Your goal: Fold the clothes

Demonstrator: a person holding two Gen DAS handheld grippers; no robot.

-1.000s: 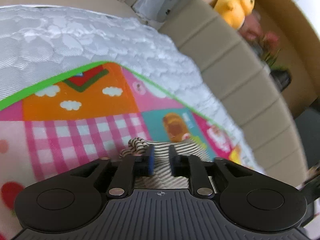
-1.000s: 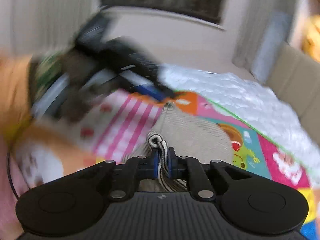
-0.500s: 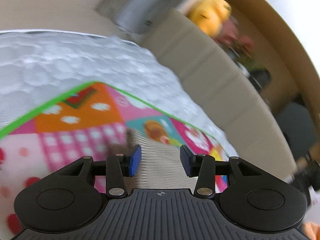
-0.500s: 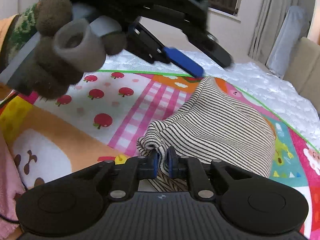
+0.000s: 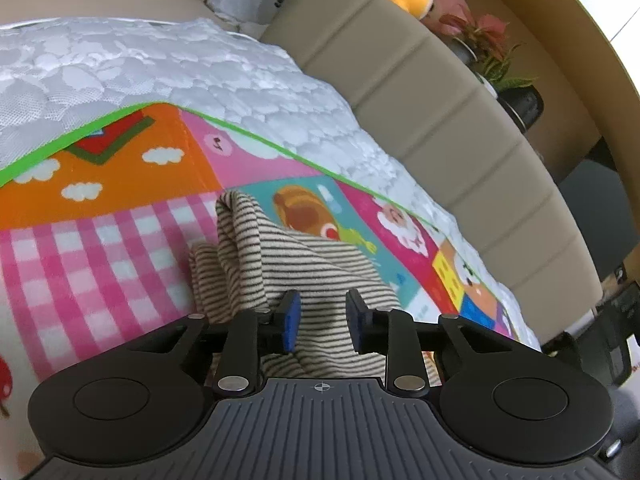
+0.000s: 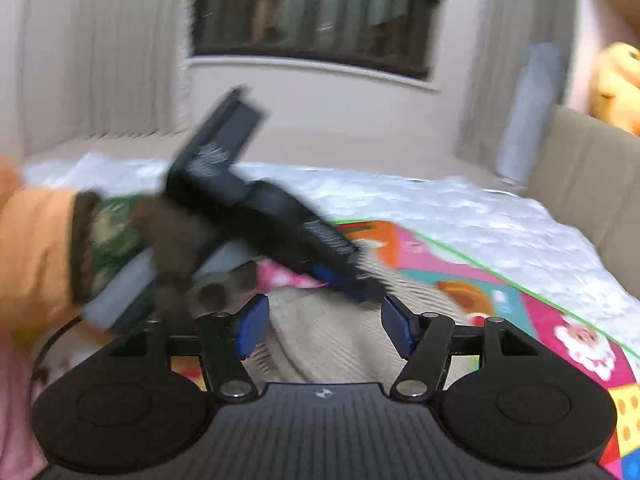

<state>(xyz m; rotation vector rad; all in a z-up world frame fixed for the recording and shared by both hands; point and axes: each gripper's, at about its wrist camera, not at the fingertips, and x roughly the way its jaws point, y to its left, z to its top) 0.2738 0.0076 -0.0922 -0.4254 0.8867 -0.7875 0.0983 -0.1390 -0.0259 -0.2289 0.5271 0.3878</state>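
A striped garment (image 5: 304, 256) is seen bunched on a colourful mat (image 5: 100, 216) spread over a bed (image 5: 200, 64). The left gripper (image 5: 320, 322) and right gripper (image 6: 324, 330) are both held just above it, jaws released and grasping nothing.

I see a soft knitted striped garment (image 5: 320, 264) lying on a smooth, slightly glossy printed play mat (image 5: 100, 208). The white bed cover (image 5: 160, 64) looks quilted and textured. My left hand-held gripper (image 5: 320, 322) is matt black plastic with ribbed housing and blue pads (image 5: 291, 320).

No readable text, label, brand or number shows in either view; the play mat (image 5: 120, 184) bears pictures only.
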